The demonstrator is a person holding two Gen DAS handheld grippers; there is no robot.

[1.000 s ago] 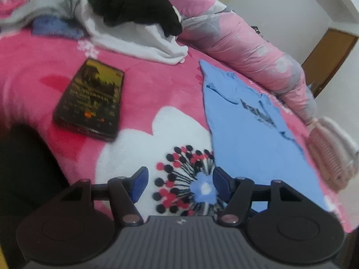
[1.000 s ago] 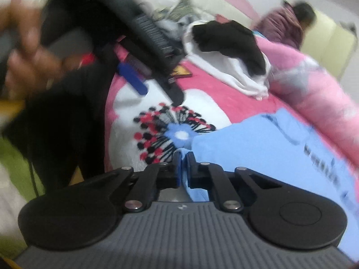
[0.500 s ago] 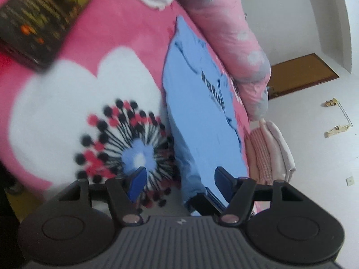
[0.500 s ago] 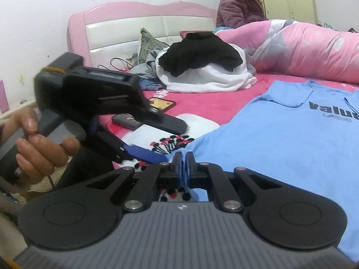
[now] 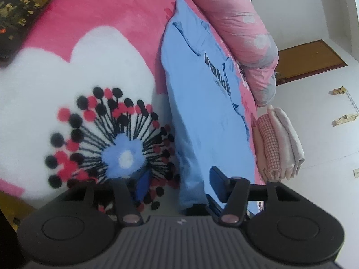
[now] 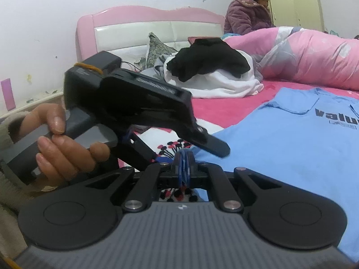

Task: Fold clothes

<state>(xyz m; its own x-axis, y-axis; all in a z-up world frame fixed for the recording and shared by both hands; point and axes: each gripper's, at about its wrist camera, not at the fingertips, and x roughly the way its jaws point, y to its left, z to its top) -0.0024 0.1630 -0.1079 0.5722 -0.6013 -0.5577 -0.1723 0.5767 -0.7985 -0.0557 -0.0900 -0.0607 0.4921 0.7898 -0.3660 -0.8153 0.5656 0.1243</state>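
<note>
Blue shirt [image 5: 202,103] flat on pink bed [image 5: 125,22], right of flower print; left tool [image 5: 179,180] closing, near shirt edge between fingers, pads not pressing; right tool [image 6: 184,163] clenched on that shirt corner.

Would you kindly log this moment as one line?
left gripper: closing around blue T-shirt hem | right gripper: shut on hem | blanket: underneath

- On the blue T-shirt [image 6: 291,139] you can read dark letters "valu", cut off at the frame's edge.
- The phone [image 5: 20,11] screen's text is too blurred for you to read.
</note>
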